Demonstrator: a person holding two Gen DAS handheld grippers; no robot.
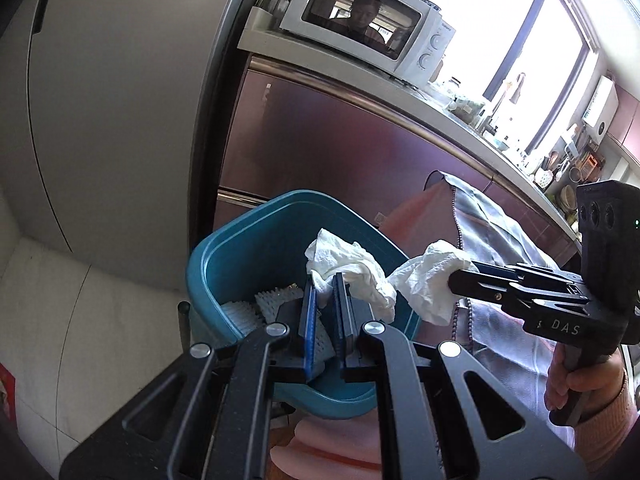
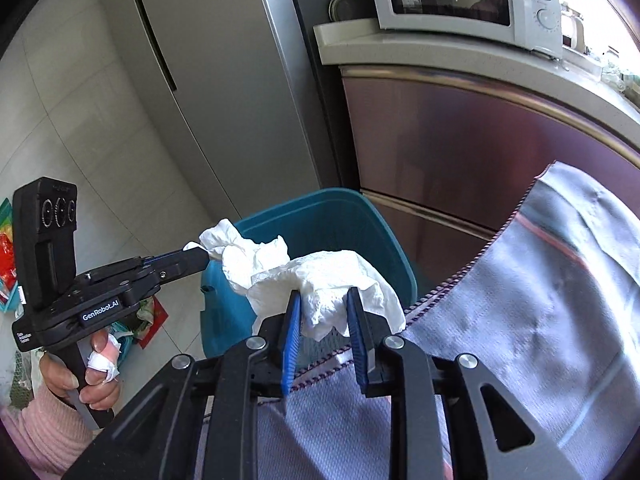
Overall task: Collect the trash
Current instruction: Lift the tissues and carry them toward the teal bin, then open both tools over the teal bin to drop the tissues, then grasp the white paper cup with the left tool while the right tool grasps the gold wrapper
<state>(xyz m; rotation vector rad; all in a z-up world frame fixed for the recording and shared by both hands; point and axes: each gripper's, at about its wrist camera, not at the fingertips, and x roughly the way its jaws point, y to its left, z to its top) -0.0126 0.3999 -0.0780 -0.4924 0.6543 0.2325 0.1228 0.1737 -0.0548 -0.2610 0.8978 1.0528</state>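
— Tissue in both grippers, is that right?

— Yes. The left gripper (image 1: pixel 325 294) has its blue pads nearly together, pinching one crumpled white tissue (image 1: pixel 348 264) by a thin fold. The wad hangs just over the rim of the teal bin (image 1: pixel 224 256), on the side nearest the cabinet.

— And the other one?

— The right gripper (image 2: pixel 324 304) is clamped on a second tissue (image 2: pixel 336 284), a thicker bunch, so its pads stand a little apart with the paper pressed between them. That wad is also above the bin's opening, near its edge by the grey cloth (image 2: pixel 532 320).

— Do the two wads touch?

— They sit side by side and appear to brush each other; I cannot tell for certain.

— Anything already in the bin?

— White ribbed foam netting (image 1: pixel 276 298) lies at the bottom.

— The hands?

— The right hand (image 1: pixel 576 384) and the left hand (image 2: pixel 86 372) each grip a handle; the left has a finger wrapped in white.

— Surroundings?

— A microwave (image 1: pixel 368 24) on the counter, a fridge (image 2: pixel 192 80) beside it.
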